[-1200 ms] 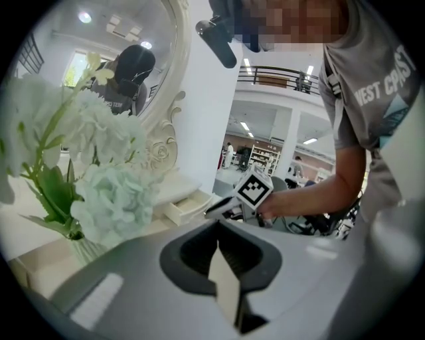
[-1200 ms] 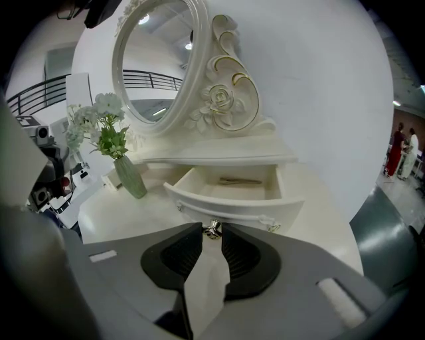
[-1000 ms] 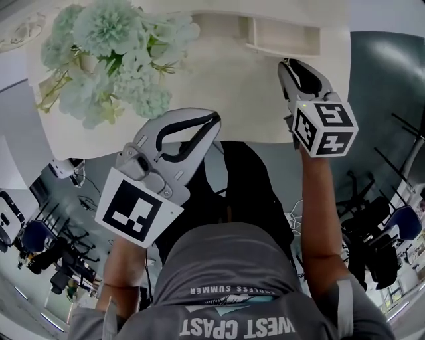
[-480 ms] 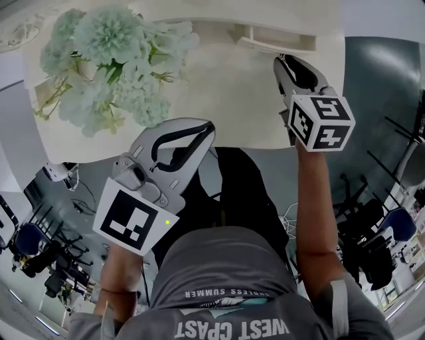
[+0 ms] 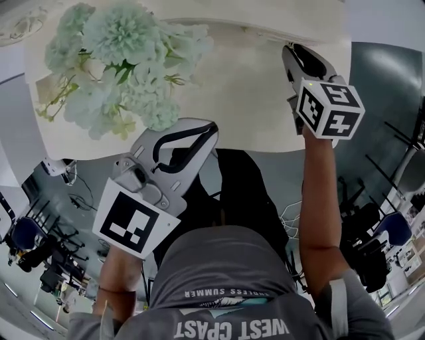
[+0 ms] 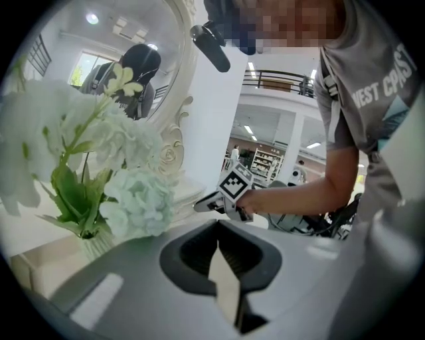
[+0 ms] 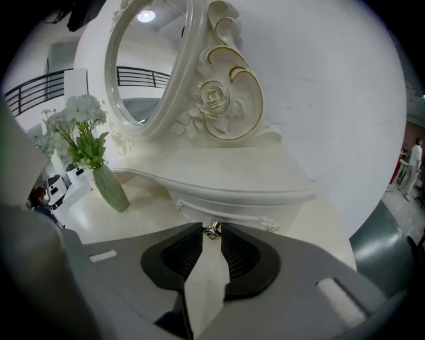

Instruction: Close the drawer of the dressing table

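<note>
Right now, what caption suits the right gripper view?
Right gripper gripping the knob of the small drawer beneath the ornate mirror.

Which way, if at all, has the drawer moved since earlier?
Yes. The drawer has slid inward under the shelf above it; earlier it stuck out.

White dressing table carrying a mirror, a vase and a small drawer box.
The table [image 7: 319, 222] top spreads below and ahead of the right gripper's [image 7: 212, 234] jaws. A drawer box [image 7: 232, 192] stands on it straight ahead of them, its knob [image 7: 212, 229] between their tips. The oval mirror [image 7: 149, 60] rises behind the box, up and left of the jaws. A green vase [image 7: 111, 188] of pale flowers [image 7: 76, 123] stands well to their left.
</note>
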Available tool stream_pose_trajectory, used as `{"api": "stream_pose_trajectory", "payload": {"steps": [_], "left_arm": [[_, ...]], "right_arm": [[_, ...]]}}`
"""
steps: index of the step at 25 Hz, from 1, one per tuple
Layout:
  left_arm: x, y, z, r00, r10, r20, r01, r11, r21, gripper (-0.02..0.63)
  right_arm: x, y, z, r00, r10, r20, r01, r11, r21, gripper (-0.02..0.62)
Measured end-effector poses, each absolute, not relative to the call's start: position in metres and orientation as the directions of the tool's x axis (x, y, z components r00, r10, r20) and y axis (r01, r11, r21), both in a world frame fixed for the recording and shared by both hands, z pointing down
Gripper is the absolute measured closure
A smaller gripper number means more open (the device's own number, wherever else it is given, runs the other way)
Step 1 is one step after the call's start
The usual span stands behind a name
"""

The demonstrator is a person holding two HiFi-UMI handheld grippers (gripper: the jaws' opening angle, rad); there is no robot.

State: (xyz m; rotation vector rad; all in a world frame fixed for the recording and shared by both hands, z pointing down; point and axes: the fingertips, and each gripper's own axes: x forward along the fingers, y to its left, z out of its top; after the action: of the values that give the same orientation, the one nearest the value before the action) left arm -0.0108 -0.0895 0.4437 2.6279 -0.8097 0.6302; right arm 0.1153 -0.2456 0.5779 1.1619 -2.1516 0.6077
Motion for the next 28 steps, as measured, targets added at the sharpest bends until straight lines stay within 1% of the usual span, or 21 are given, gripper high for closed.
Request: {"api": "stream_pose_trajectory", "payload": {"steps": [16,21,28], "left_arm": [[-0.01,-0.09,0.43,0.756,-0.439,0.485,-0.571,-0.805,0.162,0.601],[-0.014,-0.087,0.43,0.749,-0.442,0.493,-0.578,-0.8,0.161,0.601],[-0.015,-0.081,0.429,0.748,-0.445,0.492,-0.58,-0.799,0.159,0.601]], "right_arm": [[0.116,-0.261,0.572,-0.438,-0.549,0.712,-0.839,0.535,-0.103,0.502],[0.115,-0.26,0.573,-0.464,-0.512,0.723,-0.822,0.554,-0.135,0.503],[0.114,-0.261,0.572,-0.441,-0.519,0.732,-0.829,0.549,-0.11,0.506]]}}
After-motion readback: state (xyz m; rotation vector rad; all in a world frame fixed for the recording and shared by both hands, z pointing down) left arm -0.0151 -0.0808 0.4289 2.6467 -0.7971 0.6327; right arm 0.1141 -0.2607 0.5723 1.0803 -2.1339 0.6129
